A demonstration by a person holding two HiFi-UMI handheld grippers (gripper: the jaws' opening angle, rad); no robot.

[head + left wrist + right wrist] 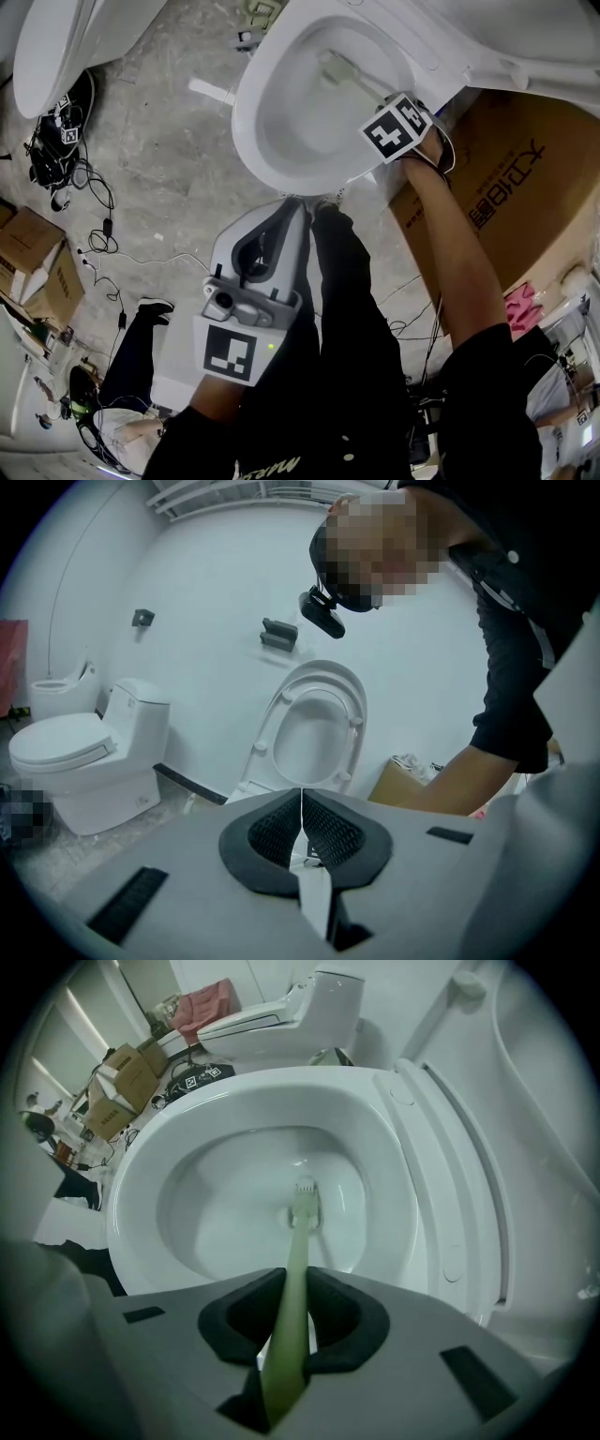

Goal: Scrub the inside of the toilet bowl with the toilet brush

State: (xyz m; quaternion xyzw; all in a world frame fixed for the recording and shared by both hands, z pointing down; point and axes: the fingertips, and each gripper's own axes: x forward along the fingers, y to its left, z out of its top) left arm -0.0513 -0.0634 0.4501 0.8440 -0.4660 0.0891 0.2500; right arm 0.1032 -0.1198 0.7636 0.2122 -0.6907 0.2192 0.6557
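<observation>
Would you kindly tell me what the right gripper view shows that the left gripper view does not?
Only the right gripper view: the right gripper shut on the pale green toilet brush, whose head sits low in the toilet bowl. Only the left gripper view: the left gripper, jaws together on nothing, the raised seat seen from the front, and the person's arm. Both: parts of this toilet, plus another white toilet in the background.
</observation>
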